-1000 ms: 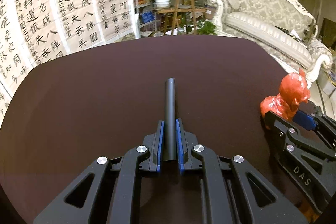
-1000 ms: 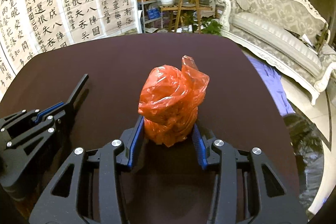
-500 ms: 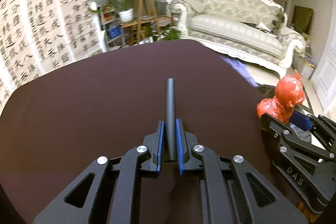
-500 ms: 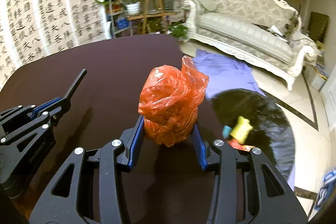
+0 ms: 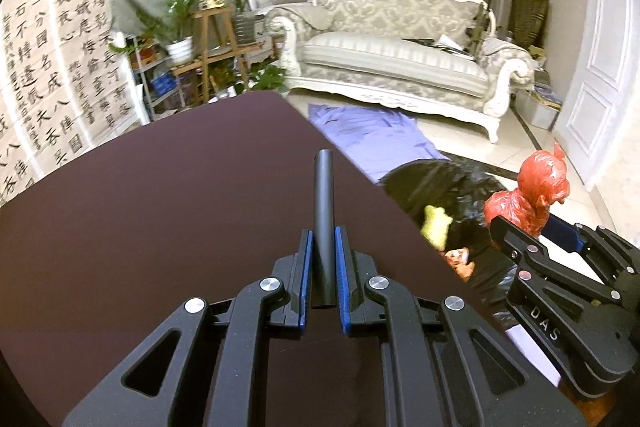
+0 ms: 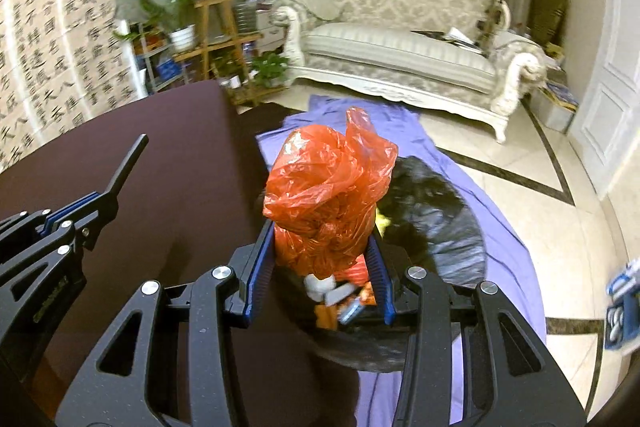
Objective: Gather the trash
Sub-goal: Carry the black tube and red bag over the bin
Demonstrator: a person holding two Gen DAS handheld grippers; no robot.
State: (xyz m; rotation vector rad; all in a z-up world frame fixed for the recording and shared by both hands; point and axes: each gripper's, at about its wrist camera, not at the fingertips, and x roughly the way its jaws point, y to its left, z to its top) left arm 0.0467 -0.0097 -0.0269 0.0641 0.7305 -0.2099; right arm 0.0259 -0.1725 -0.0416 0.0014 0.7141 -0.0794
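My right gripper (image 6: 322, 255) is shut on a crumpled red plastic bag (image 6: 330, 199) and holds it past the table's right edge, above an open black trash bag (image 6: 432, 227) on the floor with several scraps inside. The red bag (image 5: 532, 195) and right gripper (image 5: 536, 231) also show at the right of the left wrist view, over the black trash bag (image 5: 440, 187). My left gripper (image 5: 323, 259) is shut on a dark grey tube (image 5: 323, 211) above the dark brown table (image 5: 160, 207). The left gripper (image 6: 100, 199) with the tube shows at the left of the right wrist view.
A purple sheet (image 6: 500, 267) lies on the tiled floor under the trash bag. A white sofa (image 5: 400, 47) stands behind, plant stands (image 5: 216, 39) at the back left, calligraphy sheets (image 5: 52, 67) on the left wall, a white door (image 5: 600, 59) at right.
Both grippers have swung right. The right gripper with the red bag went from over the table to above the black trash bag on the floor. The left still holds the tube.
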